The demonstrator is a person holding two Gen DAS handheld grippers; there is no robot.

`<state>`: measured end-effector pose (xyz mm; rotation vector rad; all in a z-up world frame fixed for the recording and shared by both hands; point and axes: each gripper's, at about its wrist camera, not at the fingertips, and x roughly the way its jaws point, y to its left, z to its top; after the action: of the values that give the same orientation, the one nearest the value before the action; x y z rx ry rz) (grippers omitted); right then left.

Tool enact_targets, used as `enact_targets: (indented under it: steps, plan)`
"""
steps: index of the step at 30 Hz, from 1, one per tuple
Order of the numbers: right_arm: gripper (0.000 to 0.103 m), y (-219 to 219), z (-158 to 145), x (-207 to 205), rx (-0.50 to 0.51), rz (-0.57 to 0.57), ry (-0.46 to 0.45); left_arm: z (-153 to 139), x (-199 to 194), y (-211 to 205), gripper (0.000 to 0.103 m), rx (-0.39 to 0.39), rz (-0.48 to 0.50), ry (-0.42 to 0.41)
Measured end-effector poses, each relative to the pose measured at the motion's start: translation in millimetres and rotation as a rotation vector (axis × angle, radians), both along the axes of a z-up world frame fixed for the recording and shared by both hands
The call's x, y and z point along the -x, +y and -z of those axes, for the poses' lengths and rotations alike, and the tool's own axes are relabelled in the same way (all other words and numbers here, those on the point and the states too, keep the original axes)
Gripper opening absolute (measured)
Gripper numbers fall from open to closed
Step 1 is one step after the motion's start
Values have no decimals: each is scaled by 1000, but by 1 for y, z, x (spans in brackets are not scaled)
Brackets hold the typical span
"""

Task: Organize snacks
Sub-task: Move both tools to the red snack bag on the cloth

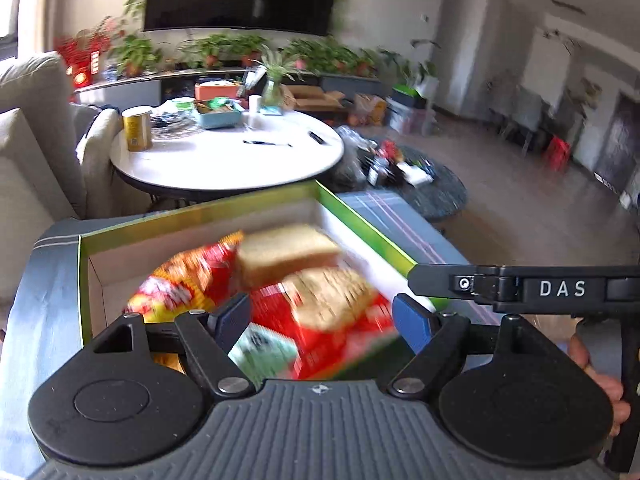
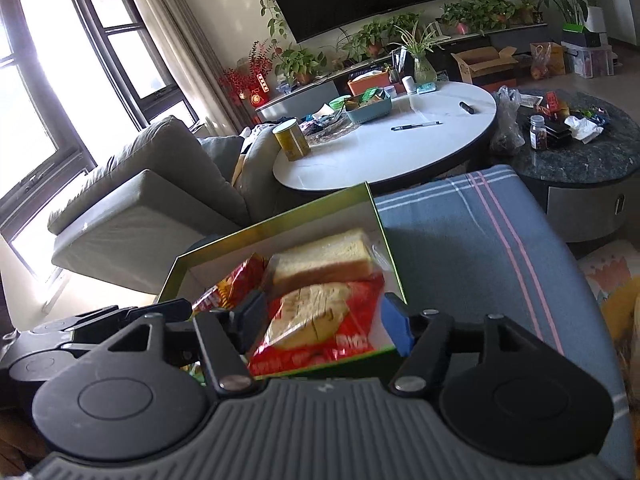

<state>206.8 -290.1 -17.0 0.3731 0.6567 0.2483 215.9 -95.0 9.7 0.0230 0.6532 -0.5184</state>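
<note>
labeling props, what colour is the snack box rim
Green, clearest in the right wrist view: snack box.

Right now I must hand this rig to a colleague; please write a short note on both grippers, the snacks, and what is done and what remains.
Left gripper: open, empty, above the box.
Right gripper: open, empty, above the same box.
Green-rimmed cardboard box sits on the blue striped cloth. Inside: wrapped sliced white bread, red cracker packet, red-yellow snack bag, pale green packet.
Done: these four are boxed.
Left: I cannot tell whether more snacks remain.
</note>
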Motion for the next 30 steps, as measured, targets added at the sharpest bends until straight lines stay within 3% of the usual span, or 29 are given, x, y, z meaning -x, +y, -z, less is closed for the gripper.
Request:
enact_targets:
  steps: [3, 13, 22, 30]
  plan:
    - [67, -6, 6, 25, -2, 16, 12, 4, 24, 1, 76, -4, 9, -14]
    - [67, -22, 22, 80, 13, 68, 71, 17, 80, 4, 77, 5, 48, 52]
    - [67, -31, 34, 103, 19, 126, 117, 19, 121, -12, 77, -13, 115, 61]
    - [67, -36, 44, 111, 18, 126, 157, 29, 145, -30, 77, -7, 184, 124]
